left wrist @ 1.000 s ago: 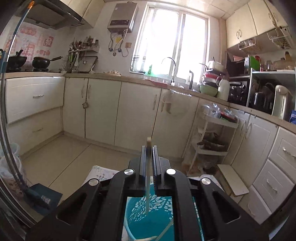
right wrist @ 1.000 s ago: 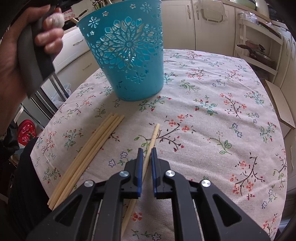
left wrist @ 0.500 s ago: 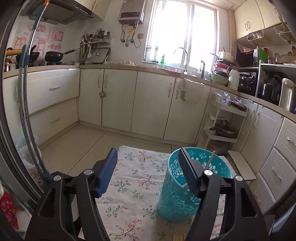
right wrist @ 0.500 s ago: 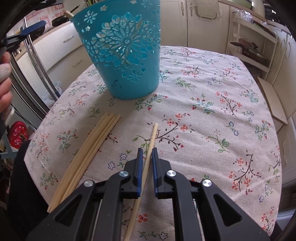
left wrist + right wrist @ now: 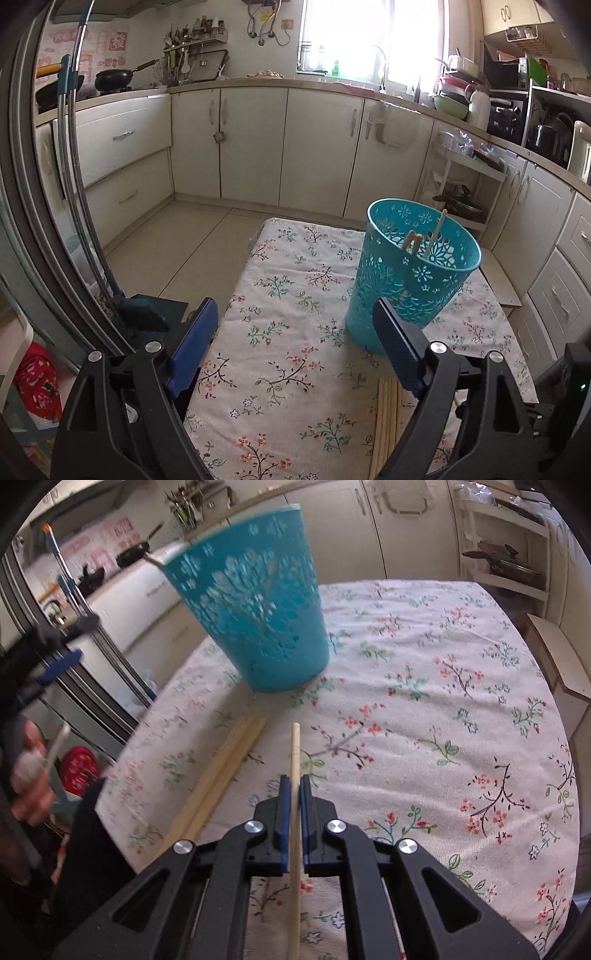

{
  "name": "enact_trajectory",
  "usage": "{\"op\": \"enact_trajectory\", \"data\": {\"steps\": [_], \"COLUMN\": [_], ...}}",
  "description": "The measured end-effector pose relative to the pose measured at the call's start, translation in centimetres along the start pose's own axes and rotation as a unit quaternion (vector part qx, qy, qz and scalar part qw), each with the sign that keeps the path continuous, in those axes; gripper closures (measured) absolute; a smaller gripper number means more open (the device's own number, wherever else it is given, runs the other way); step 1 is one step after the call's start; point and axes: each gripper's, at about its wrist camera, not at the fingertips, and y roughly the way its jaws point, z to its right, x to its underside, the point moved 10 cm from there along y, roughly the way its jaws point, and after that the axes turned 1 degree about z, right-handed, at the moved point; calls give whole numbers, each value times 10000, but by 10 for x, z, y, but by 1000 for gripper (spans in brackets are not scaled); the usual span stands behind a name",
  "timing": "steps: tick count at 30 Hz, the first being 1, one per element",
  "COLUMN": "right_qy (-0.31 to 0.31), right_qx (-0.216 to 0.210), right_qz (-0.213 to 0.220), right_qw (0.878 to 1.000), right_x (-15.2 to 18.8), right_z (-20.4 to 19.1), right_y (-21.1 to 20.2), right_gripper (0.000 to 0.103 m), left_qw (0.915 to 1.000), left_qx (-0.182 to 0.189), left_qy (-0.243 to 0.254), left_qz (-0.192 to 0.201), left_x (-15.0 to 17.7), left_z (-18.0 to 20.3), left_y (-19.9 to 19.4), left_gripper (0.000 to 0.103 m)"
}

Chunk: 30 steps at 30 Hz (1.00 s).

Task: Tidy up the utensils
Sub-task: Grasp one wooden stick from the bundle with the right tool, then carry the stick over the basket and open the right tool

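The right tool (image 5: 291, 794) is clamping one chopstick (image 5: 294, 753) for the teal basket (image 5: 251, 602) at upper left; the left tool (image 5: 295, 343) is opening, empty.

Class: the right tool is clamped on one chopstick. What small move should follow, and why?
Probably lift the chopstick held by the right tool toward the teal basket: chopsticks already stand inside it, and a bundle waits on the tablecloth.

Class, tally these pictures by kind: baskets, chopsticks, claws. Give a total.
Basket: 1
Chopsticks: 8 (3 standing in the basket, 4 loose, 1 held chopstick in the right claw)
Claws: 2 (left claw opening, empty; right claw)
Total: 11
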Motion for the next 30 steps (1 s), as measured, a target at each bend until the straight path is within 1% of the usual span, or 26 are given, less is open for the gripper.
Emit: {"op": "enact_trajectory", "data": {"steps": [5, 11, 15, 18, 20, 22, 25, 27, 30], "right_qy": [96, 154, 208, 148, 92, 67, 40, 67, 149], "right_qx": [-464, -801, -1046, -1168, -1214, -1266, -1198, -1085, -868], "right_qz": [542, 1045, 1354, 1738, 2014, 2375, 2937, 3232, 3412], "right_qw": [9974, 9912, 9850, 9777, 9719, 9631, 9483, 9401, 9359], "right_x": [-19, -53, -82, -118, -141, -169, -208, -231, -255], "right_z": [-16, -27, -34, -47, -56, -67, -80, -82, -80], "right_y": [-28, -56, -72, -87, -97, -106, -116, -113, -95], "right_gripper": [97, 97, 97, 97, 97, 97, 97, 97, 97], "left_qw": [9999, 9996, 9993, 9991, 9991, 9990, 9988, 9987, 9988], "left_qx": [-13, -7, -1, 26, 53, 81, 108, 120, 116], "left_qy": [125, 245, 322, 356, 355, 348, 336, 317, 264], "left_qz": [-103, -153, -182, -215, -247, -277, -339, -371, -401], "left_x": [7, 9, 10, 12, 14, 17, 22, 24, 26], "left_z": [7, 14, 17, 19, 19, 20, 19, 18, 14], "left_y": [-1, -4, -6, -8, -10, -11, -12, -12, -11], "left_gripper": [19, 18, 17, 16, 15, 15, 14, 14, 14]}}
